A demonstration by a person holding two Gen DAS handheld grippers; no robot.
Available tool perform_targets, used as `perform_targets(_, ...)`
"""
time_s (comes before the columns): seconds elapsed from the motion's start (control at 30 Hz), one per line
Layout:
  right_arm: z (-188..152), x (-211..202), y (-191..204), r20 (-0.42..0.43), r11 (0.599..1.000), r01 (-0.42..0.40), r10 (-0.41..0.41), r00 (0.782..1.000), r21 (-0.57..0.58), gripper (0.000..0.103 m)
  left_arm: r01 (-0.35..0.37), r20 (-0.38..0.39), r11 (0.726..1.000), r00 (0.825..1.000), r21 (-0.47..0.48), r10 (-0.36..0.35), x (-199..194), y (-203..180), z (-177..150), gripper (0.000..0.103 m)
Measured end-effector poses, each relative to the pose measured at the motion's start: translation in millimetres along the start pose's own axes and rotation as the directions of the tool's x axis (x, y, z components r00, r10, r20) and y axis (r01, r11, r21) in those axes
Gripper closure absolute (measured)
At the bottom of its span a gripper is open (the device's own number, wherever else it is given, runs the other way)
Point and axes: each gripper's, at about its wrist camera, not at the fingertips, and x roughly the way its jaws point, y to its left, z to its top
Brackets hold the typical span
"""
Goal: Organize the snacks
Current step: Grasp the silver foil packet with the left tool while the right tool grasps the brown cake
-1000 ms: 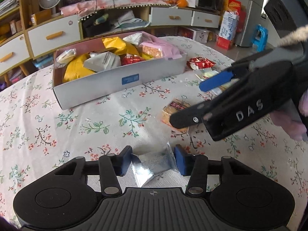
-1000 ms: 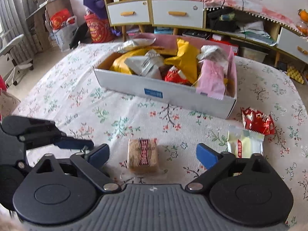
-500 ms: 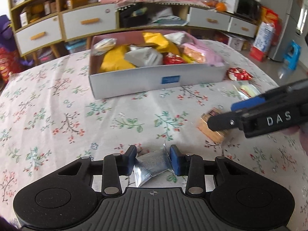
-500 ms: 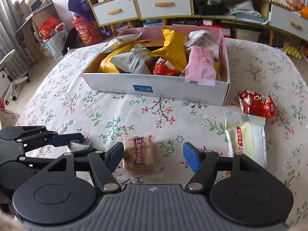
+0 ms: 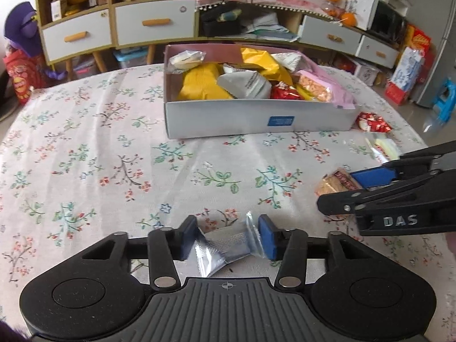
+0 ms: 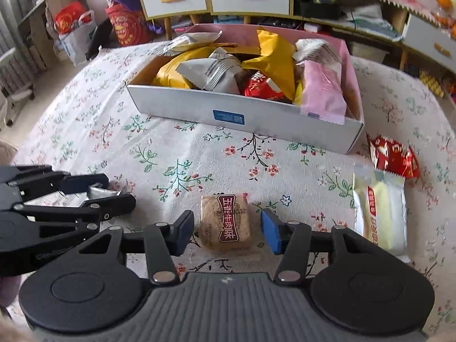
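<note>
My left gripper (image 5: 226,240) is shut on a silver foil snack packet (image 5: 228,246), low over the floral tablecloth. My right gripper (image 6: 228,229) is open, its pads on either side of a brown biscuit pack (image 6: 226,225) with a dark red label, small gaps on both sides. That pack also shows in the left wrist view (image 5: 335,183). The white snack box (image 6: 256,114) with a pink inside stands ahead and holds several packets; it also shows in the left wrist view (image 5: 256,118).
A pale yellow wafer pack (image 6: 380,213) and a red foil packet (image 6: 393,156) lie right of the biscuit, beside the box's right end. Cabinets with drawers (image 5: 154,25) stand behind the table. The table edge curves at left.
The right gripper's jaws have narrowed around the brown biscuit pack. The left gripper has stayed shut on the silver packet and swung its view toward the box.
</note>
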Motion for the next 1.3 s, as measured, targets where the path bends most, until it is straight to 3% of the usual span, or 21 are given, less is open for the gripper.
perform_targets(0.1,0.8,0.0,3.5,0.005,0.999,0.028,-0.028,1.0,-0.038,0.071,0.048,-0.008,0.999,0.999,0.012,-0.048,-1.4,2.7,0.0,0.046)
perform_targets(0.2,3.1,0.1,-0.6,-0.001,0.999,0.038,-0.038,0.999,-0.016,0.071,0.106,-0.034,0.993,0.994,0.052,-0.104,-2.0,3.5,-1.9,0.03)
perform_targets(0.3,2.8,-1.1,-5.5,-0.006,0.999,0.042,-0.042,0.999,0.0,0.071,0.113,-0.05,0.985,0.993,0.132,-0.107,-3.9,-0.9,-6.1,0.028)
perform_targets(0.57,3.0,-3.4,-15.5,-0.023,0.997,0.049,-0.048,0.999,0.058,0.071,0.054,-0.039,0.98,0.998,0.194,-0.047,-3.8,-7.3,-9.3,0.043)
perform_targets(0.83,5.5,-2.5,-10.1,-0.031,0.997,0.034,-0.032,0.999,0.067,0.071,0.015,-0.016,0.988,1.0,0.154,-0.013,-2.4,-8.2,-6.0,0.063)
perform_targets(1.03,9.2,-4.1,-11.7,-0.019,0.996,0.017,-0.015,1.0,0.083,0.071,-0.001,-0.01,0.992,1.0,0.128,0.002,-1.8,-8.1,-2.5,0.071)
perform_targets(1.3,14.6,-12.3,-24.8,0.01,0.99,-0.015,0.014,1.0,0.139,0.071,-0.007,0.008,0.996,1.0,0.092,0.006,-5.7,-8.3,5.2,0.072)
